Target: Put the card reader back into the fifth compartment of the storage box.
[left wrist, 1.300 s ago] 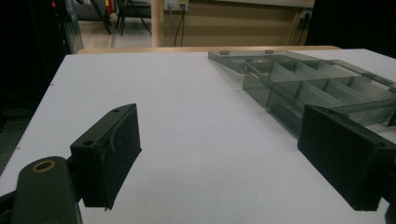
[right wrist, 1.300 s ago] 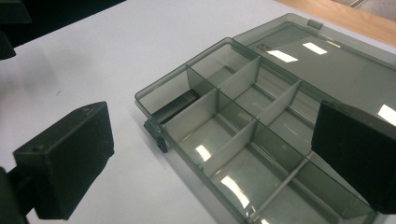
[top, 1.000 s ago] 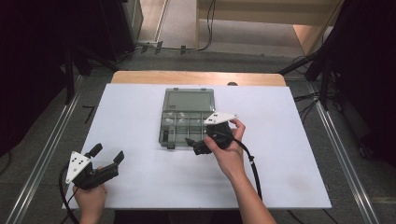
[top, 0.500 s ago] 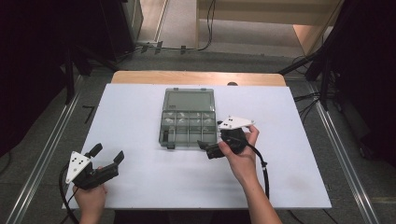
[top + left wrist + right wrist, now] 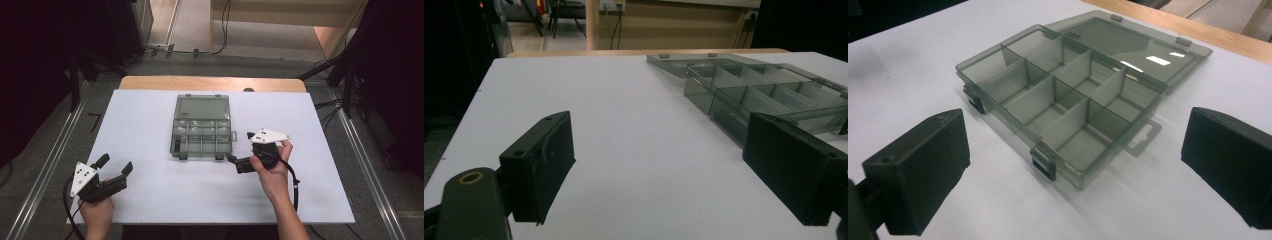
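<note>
White tabletop carries a clear compartment box mid-table, lid open flat; left gripper near the front-left corner, right gripper just beside the box's right. Left gripper view: jaws spread wide, empty. Right gripper view: jaws wide apart, empty, box between and beyond them.

A lab — white table, metal floor rails, trailing cables.
</note>
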The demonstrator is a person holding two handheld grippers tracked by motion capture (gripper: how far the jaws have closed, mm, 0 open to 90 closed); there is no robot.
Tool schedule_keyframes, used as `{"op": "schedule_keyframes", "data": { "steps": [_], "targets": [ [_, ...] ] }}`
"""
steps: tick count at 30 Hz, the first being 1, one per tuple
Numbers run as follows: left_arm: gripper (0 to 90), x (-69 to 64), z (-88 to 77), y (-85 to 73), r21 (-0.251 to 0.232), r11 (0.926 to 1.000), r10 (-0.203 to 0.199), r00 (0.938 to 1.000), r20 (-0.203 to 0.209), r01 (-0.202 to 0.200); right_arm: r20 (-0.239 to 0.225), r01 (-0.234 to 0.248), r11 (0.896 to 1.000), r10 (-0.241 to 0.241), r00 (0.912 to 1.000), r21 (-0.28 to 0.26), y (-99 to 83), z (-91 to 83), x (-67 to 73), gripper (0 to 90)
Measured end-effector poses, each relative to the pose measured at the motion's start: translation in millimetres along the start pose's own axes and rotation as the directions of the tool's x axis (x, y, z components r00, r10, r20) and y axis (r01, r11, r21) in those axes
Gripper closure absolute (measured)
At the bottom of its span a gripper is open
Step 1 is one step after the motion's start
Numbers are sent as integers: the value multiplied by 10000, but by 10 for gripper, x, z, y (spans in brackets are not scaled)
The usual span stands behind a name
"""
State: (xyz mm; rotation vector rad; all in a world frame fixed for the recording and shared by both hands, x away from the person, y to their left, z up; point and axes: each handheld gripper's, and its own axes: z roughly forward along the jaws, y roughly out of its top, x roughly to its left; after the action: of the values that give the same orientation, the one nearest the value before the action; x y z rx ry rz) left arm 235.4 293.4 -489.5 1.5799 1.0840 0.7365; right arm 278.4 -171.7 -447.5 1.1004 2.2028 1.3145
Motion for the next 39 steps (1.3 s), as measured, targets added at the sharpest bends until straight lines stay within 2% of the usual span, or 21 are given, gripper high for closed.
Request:
{"op": "schedule_keyframes", "data": {
  "steps": [6, 17, 39],
  "targets": [
    [136, -1, 0, 0, 7, 10000, 17, 10000, -2, -17, 211, -213, 9998, 214, 9995, -48, -99, -117, -90, 0],
    [136, -3, 0, -1, 14, 10000, 41, 10000, 0, -41, 509, -262, 9995, 272, 9983, -200, -264, -309, -214, 0],
    [136, -6, 1, -2, 37, 10000, 58, 10000, -5, -58, 1265, -760, 9955, 828, 9885, -572, -574, -711, -489, 0]
  ]
}}
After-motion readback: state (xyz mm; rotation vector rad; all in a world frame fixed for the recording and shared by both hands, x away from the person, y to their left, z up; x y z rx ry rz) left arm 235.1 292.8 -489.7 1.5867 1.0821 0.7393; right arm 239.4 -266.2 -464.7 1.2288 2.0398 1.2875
